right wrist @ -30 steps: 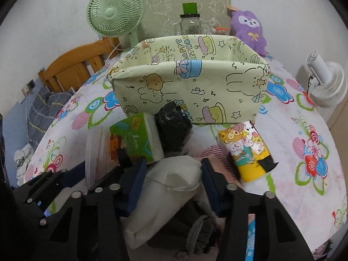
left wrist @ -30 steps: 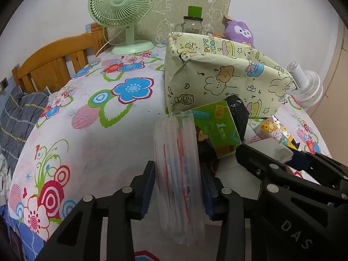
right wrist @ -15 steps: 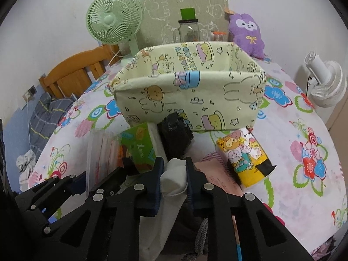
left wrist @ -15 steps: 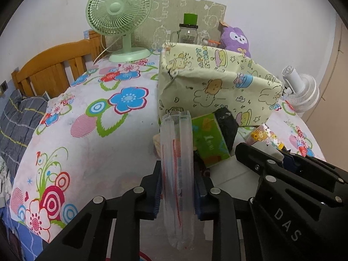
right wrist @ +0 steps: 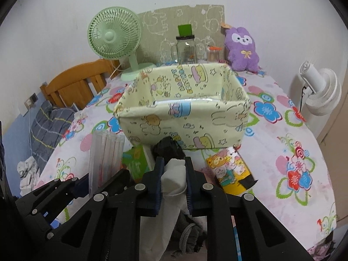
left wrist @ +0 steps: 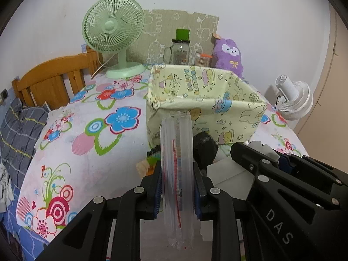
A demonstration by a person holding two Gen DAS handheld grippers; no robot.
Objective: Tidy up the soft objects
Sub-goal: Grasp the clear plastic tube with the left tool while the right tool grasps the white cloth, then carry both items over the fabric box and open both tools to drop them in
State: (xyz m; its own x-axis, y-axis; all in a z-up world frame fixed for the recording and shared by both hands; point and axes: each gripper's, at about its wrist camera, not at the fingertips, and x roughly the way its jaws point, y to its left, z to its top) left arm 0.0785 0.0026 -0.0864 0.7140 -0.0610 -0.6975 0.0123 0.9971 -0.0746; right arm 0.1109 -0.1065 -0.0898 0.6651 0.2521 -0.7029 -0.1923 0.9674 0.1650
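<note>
Left wrist view: left claw (left wrist: 177, 192) is clenched on a clear plastic sleeve (left wrist: 176, 152) w/ red and blue lines inside, pinched mid-length so it stands up between the pads and pokes toward the near wall of the yellow cartoon-print fabric box (left wrist: 228, 106). Holding it at the middle prob keeps the floppy pack from folding over. Box looks empty as far as visible, open top facing up, so it reads as the drop target. Right claw's black frame sits just right of the sleeve, in front of the box. A black soft bundle (left wrist: 204, 144) lies on the flowered tabletop (left wrist: 87, 134) against the box's front wall. Green fan (left wrist: 113, 30) is behind the box on the left; purple plush (left wrist: 228, 54) is behind it on the right. Right wrist view: right claw (right wrist: 173, 181) is clenched on a white cloth bag (right wrist: 174, 174), bunched at its top w/ the rest hanging below, a sensible grip for limp fabric. It's in front of the box, not yet over it. A green tissue pack (right wrist: 134, 163) and a yellow cartoon pack (right wrist: 230, 171) remain on the tabletop at the box's front. My read: both items are gripped, next comes carrying them over the rim; near wall is the snag risk.
</note>
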